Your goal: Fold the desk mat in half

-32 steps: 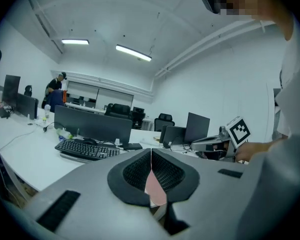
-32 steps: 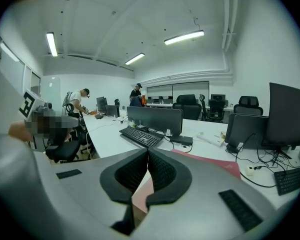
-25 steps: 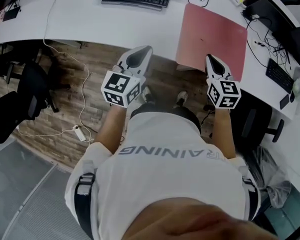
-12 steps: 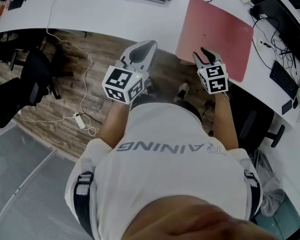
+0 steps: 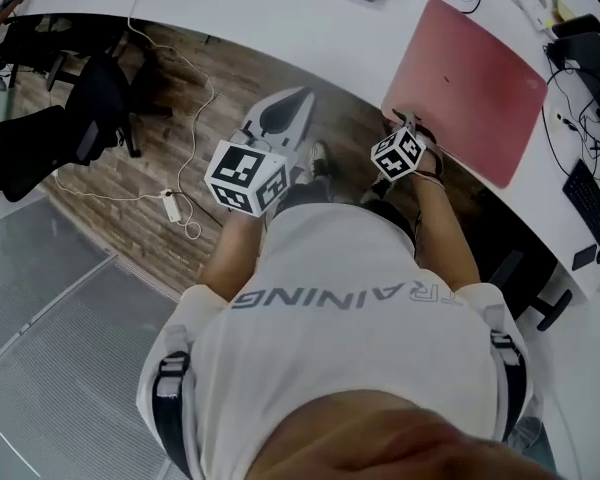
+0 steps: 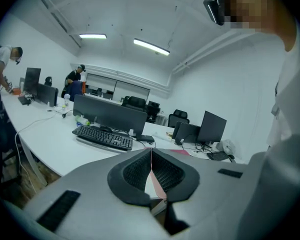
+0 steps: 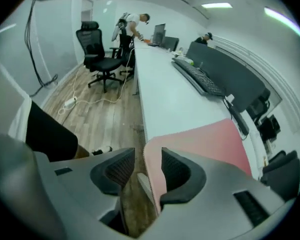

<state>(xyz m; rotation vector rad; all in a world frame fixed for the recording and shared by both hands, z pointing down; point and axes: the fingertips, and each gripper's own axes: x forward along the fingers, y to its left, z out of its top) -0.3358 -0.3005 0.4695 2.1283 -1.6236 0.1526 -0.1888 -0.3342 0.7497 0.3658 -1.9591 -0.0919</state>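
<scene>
My right tongs [image 7: 148,152] pointed steeply down, and their jaws had just been opening. They stood spread, with the near corner of the pink desk mat [image 7: 210,139] between them. That corner lay close against the right-hand pad and clear of the left-hand one, so nothing was pinched. The corner seemed to hang out past the edge of the white bench [image 7: 170,99], with wooden floor [image 7: 105,119] showing under the left jaw. From above, these tongs sat right at the mat's nearest corner, their marker cube facing up.

My left tongs [image 6: 151,152] were pressed together at the tips and held nothing. They hung over the floor in front of me, well to the left of the mat and short of the bench edge. Only a sliver of pink showed through the gap below their tips.

Beyond the right tongs the rest of the mat lay flat and unfolded on the bench, stretching away from them. Farther along the bench, past the mat, lay a black keyboard [image 7: 197,76] with dark monitors [image 7: 230,74] behind it. Out to the left of both tongs a white power strip [image 5: 172,205] and its cable lay on the floor, and beyond that stood a black office chair [image 7: 97,49]. At the far end of the bench a person [image 7: 132,24] was leaning over it.
</scene>
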